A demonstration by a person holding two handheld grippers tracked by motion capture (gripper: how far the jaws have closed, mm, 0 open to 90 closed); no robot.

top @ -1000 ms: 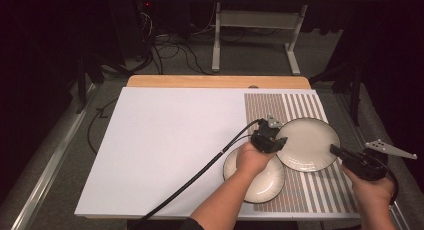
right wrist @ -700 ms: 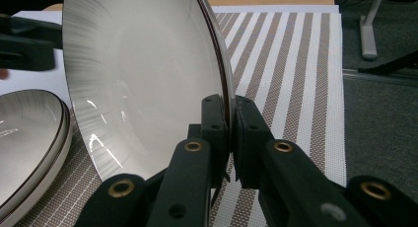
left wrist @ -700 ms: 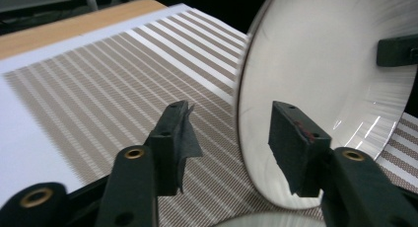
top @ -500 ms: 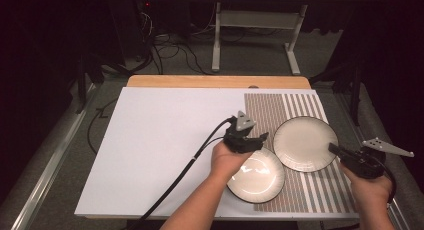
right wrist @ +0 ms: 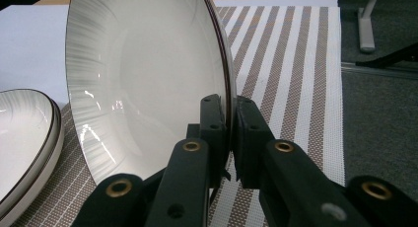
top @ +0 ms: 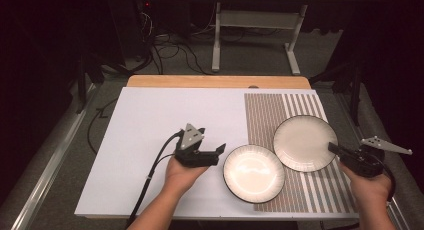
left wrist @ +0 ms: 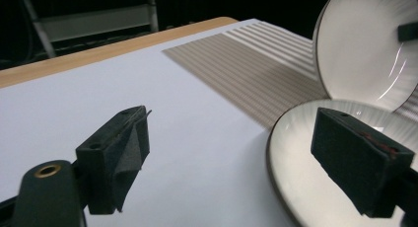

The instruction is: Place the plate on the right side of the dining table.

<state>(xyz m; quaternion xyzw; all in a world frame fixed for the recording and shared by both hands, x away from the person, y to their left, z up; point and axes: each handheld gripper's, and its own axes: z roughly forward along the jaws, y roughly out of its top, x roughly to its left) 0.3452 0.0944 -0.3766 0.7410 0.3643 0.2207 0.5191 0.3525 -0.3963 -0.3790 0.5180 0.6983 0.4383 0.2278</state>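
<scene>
Gripping unmarked plate (right wrist: 148, 79), right tool (right wrist: 230, 138).

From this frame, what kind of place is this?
Likely a lab recording station, not a dining room: a white tabletop with a striped placemat, loose cables on the floor, and a bare desk frame behind in a dark room.

You have two white plates with thin dark rims. One (top: 253, 172) lies flat, straddling the striped mat's (top: 265, 115) left edge. The other (top: 305, 142) — lifted and tilted by its rim — overlaps the first plate's far-right edge.
</scene>
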